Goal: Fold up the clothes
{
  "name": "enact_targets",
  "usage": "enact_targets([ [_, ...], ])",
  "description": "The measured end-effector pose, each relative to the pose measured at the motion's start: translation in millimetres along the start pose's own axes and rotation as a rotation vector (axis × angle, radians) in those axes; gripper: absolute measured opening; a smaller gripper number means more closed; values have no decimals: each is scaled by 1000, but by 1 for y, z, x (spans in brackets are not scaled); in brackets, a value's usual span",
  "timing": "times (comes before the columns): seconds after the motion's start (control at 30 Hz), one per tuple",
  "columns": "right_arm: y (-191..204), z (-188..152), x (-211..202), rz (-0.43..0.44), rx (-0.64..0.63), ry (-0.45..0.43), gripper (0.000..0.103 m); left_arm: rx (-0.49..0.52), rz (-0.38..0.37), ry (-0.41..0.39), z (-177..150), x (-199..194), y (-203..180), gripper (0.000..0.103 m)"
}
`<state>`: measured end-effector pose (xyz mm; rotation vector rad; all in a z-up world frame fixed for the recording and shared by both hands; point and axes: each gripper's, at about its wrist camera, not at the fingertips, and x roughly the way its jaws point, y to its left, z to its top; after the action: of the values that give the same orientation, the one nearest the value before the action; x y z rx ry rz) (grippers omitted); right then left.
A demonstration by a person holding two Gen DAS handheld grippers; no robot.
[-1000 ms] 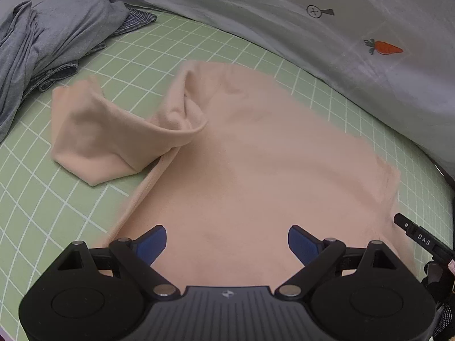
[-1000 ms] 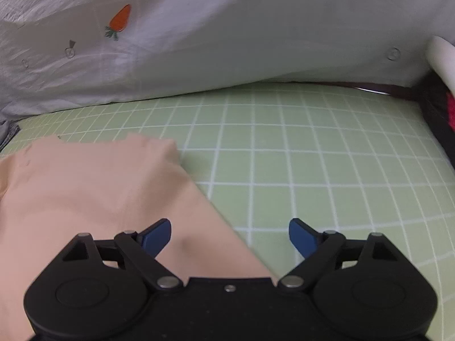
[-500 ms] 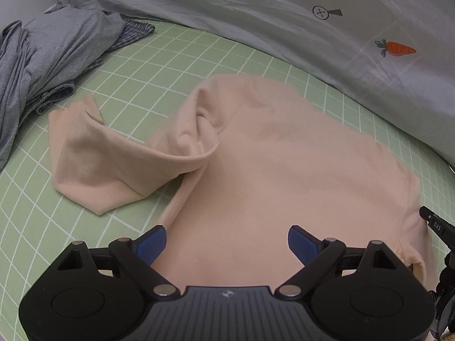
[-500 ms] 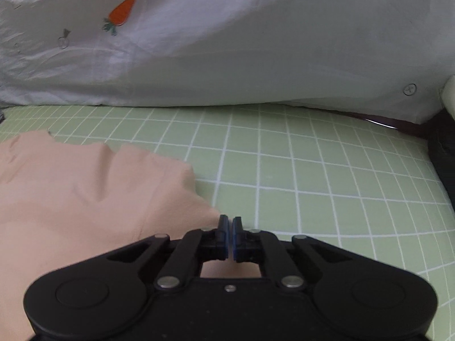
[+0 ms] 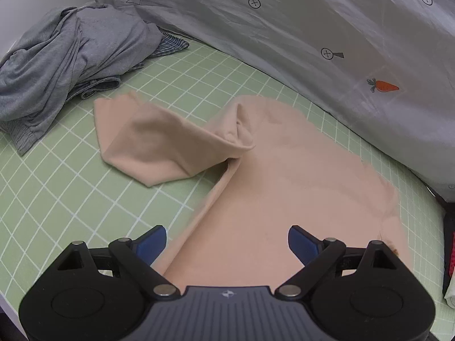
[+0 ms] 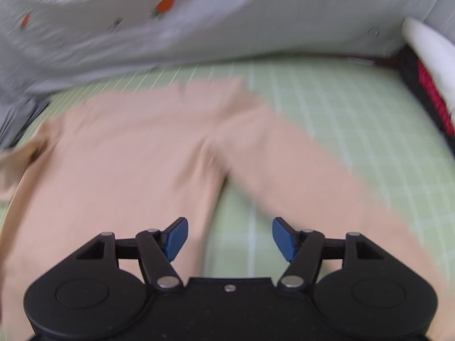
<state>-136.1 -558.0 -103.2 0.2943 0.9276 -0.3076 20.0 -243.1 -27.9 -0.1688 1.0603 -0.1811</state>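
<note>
The left gripper (image 5: 227,241) has its two blue fingers (image 5: 150,243) spread wide apart, with nothing between them. It hangs over the near part of the peach shirt (image 5: 284,193). The right gripper (image 6: 229,238) is open too, and holds nothing. Under its gap is a bit of the green mat (image 6: 355,119), between the shirt's body and one sleeve (image 6: 307,170). That picture is blurry, so small things there are hard to see.

The peach shirt lies mostly flat on the green mat (image 5: 57,187) with white squares. Its other sleeve (image 5: 148,145) sticks out to the left, and the cloth is bunched up where that sleeve meets the body.

Farther left is a heap of gray clothes (image 5: 62,65), not touching the shirt. Behind it all is a gray sheet (image 5: 284,28) with a small carrot (image 5: 384,85) on it.
</note>
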Motion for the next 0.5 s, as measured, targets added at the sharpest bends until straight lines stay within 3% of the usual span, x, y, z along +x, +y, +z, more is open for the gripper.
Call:
enact_targets([
  [0.13,15,-34,-12,30,11,35,58,39,-12,-8,-20,-18,5,93],
  [0.2,23,-42,-14,19,2,41,49,53,-9,-7,-29,-24,10,93],
  [0.23,26,-46,-15,6,-8,39,37,54,-7,-6,-34,-28,13,93],
  [0.27,28,-48,-17,-3,-18,41,14,54,-6,-5,-38,-31,16,93],
  [0.3,28,-50,-19,-12,-16,42,3,52,-5,-4,-43,-34,21,93],
  [0.5,23,-60,-28,-152,60,38,2,11,25,-23,-50,-53,62,93],
])
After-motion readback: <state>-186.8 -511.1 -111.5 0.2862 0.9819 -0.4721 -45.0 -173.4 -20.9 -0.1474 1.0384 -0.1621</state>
